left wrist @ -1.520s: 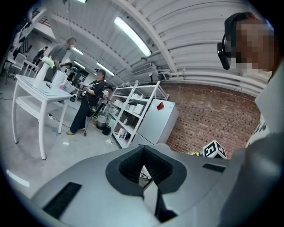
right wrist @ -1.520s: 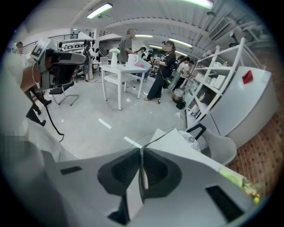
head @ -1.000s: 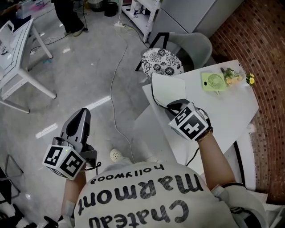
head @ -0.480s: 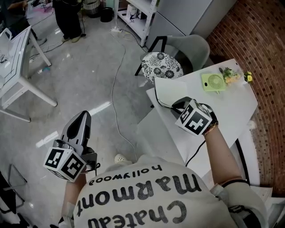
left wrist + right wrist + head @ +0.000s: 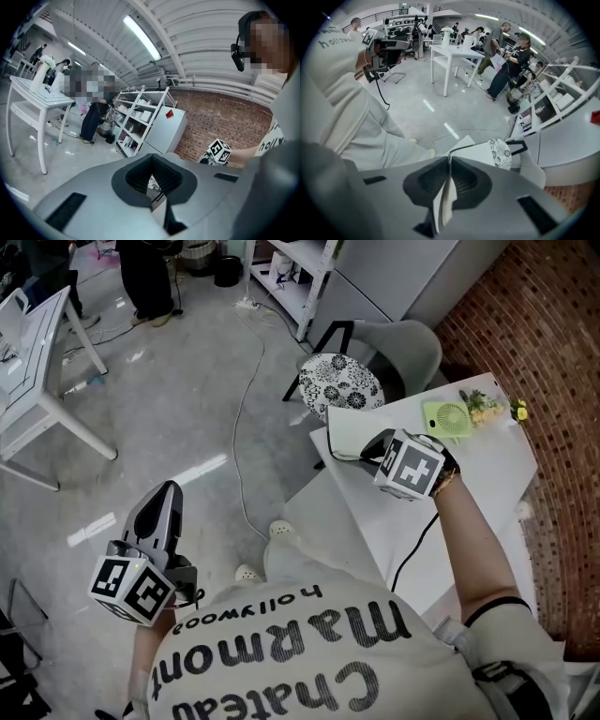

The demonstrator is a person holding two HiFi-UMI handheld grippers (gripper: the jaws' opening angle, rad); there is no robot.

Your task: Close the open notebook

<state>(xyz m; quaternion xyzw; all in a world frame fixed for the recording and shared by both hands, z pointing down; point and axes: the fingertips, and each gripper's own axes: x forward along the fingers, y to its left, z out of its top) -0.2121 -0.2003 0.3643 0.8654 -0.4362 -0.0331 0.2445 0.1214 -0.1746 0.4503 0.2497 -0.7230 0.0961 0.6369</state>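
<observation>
The notebook [image 5: 353, 428] lies at the white table's [image 5: 487, 479] near-left corner, with a white leaf lifted up off it. My right gripper [image 5: 372, 456] points steeply down at it, shut on that thin leaf. In the right gripper view the leaf's edge [image 5: 444, 201] runs between the closed jaws of the right gripper [image 5: 446, 162], and the rest of the notebook [image 5: 474, 149] shows beyond them. My left gripper [image 5: 167, 495] hangs over the floor, far left of the table, shut and holding nothing. In its own view the left gripper [image 5: 152, 159] looks level across the room.
A green fan [image 5: 447, 414] and small flowers [image 5: 487, 401] sit at the table's far side. A chair with a patterned cushion [image 5: 339, 380] and a grey chair [image 5: 414, 341] stand beyond the table. A cable [image 5: 242, 418] crosses the floor. A white desk [image 5: 37, 352] stands left.
My right gripper has rolled and shifted across the table toward the fan, with the leaf in it. My left gripper has drifted a little down and left.
</observation>
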